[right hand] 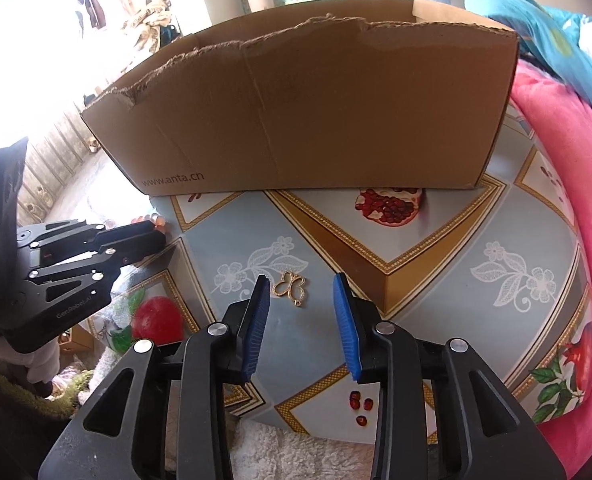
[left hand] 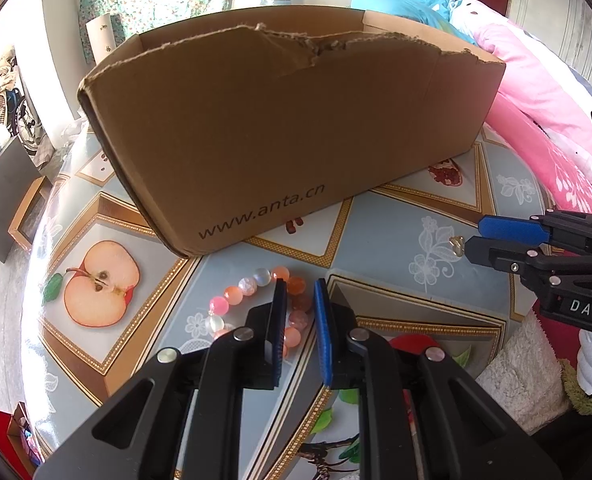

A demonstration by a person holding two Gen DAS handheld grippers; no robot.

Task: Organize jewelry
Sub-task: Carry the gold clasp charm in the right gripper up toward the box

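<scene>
A pink and orange bead bracelet (left hand: 252,296) lies on the table in front of an open cardboard box (left hand: 288,128). My left gripper (left hand: 300,284) is open, with its fingers either side of the bracelet's right part. A small gold butterfly pendant (right hand: 290,288) lies flat on the table. My right gripper (right hand: 301,280) is open just in front of the pendant, which sits between its fingertips. The pendant also shows in the left wrist view (left hand: 456,245), beside the right gripper (left hand: 474,236). The left gripper (right hand: 158,236) shows at the left of the right wrist view.
The box (right hand: 316,112) has torn top edges and stands at the back of the round table with a fruit-pattern cloth (right hand: 436,288). A pink quilt (left hand: 544,128) lies to the right. A white fluffy rug (left hand: 512,376) shows below the table edge.
</scene>
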